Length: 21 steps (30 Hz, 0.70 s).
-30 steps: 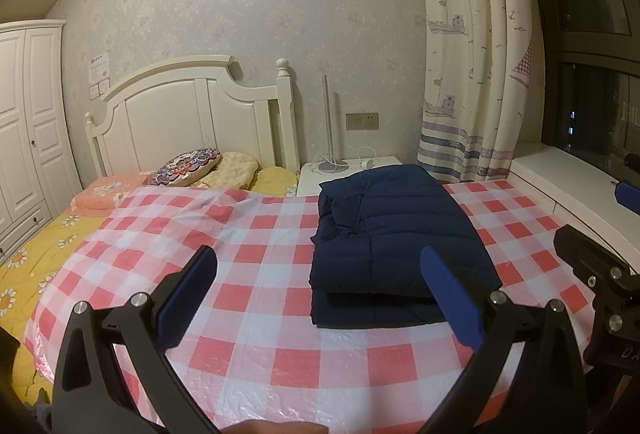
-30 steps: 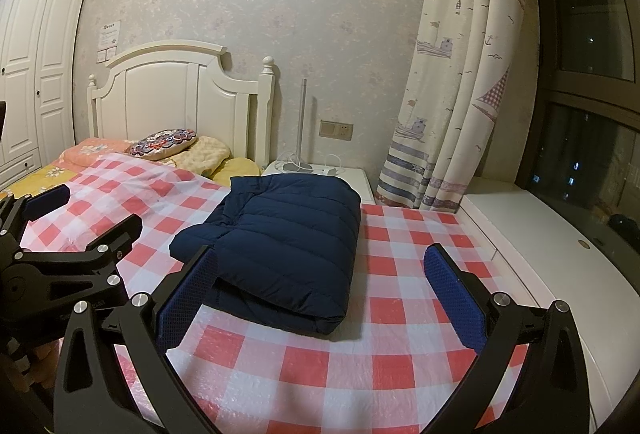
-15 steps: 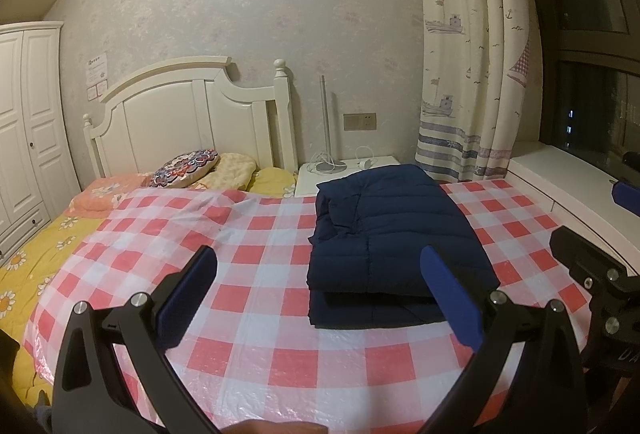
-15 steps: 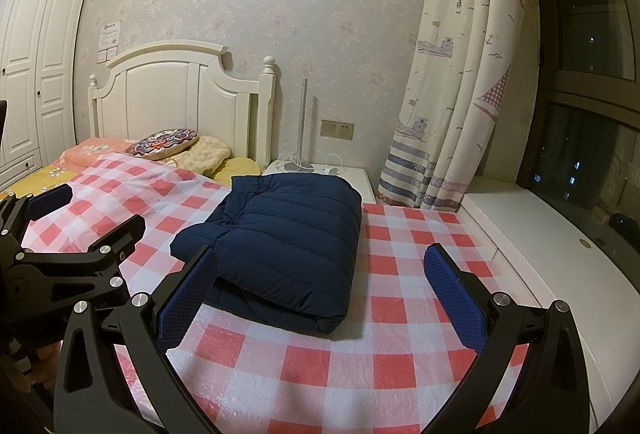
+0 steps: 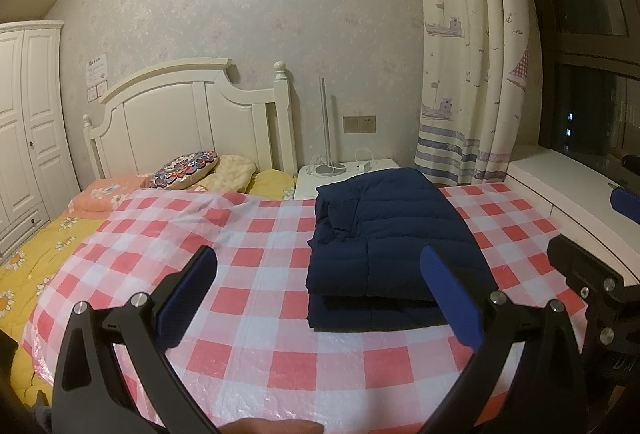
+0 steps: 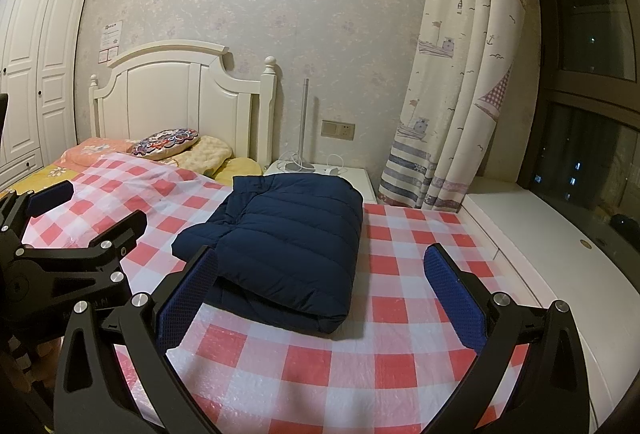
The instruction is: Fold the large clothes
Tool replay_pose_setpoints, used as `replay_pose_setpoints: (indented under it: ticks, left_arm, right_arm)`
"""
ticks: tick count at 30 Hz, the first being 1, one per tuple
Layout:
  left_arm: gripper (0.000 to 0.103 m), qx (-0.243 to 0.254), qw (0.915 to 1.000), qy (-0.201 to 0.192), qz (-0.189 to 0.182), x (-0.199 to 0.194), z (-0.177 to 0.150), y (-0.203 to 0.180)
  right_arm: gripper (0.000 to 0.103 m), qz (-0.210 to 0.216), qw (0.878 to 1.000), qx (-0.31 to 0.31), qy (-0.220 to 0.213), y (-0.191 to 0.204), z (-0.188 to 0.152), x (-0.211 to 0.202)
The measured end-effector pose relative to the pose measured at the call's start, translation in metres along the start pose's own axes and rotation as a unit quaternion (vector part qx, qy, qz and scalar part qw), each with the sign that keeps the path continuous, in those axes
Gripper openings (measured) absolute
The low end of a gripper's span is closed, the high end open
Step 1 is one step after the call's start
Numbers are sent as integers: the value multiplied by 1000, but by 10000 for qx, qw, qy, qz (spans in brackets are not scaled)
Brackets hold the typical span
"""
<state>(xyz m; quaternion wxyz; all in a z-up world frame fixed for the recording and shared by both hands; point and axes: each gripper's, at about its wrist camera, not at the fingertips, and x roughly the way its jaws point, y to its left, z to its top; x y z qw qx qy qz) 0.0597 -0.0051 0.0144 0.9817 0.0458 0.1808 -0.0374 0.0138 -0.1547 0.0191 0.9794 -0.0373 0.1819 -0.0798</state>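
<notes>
Folded navy jacket [image 5: 394, 234] lies ahead, long axis running away; both grippers, left gripper [image 5: 320, 294] and right gripper [image 6: 324, 294], wide, empty, right one nearer.

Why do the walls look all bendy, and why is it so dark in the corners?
Left wrist view: the fisheye lens bows the wardrobe and curtain; corners go black. Right wrist view: same bending, dark night window, and warm indoor light on the sharp navy jacket.

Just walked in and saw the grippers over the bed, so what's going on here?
A person holds two grippers above a bed covered by a red-checked sheet. The left gripper and right gripper are both open and empty. The navy puffer jacket already lies folded into a compact bundle on the sheet, untouched.
</notes>
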Motion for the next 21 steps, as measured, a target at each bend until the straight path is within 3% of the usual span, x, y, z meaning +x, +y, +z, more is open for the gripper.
replay_pose_setpoints:
  ticks: [6,10,15,21]
  left_arm:
    - [101,120,9999,-12,-3,0,3,-4]
    - [101,97,9994,-48,-334,3,5,-4]
    - [101,65,9998,-149,-67,3,7,0]
    - [101,-326,9992,-85,208,1,9,21]
  right_arm:
    - [99,-3,10000,-2,-4,0,0,0]
    - [99,11,10000,2,5,1,-1,0]
    - [99,5,10000,9,6,1,0,0]
    - [99,-2,10000,-15,-13,2,-1,-1]
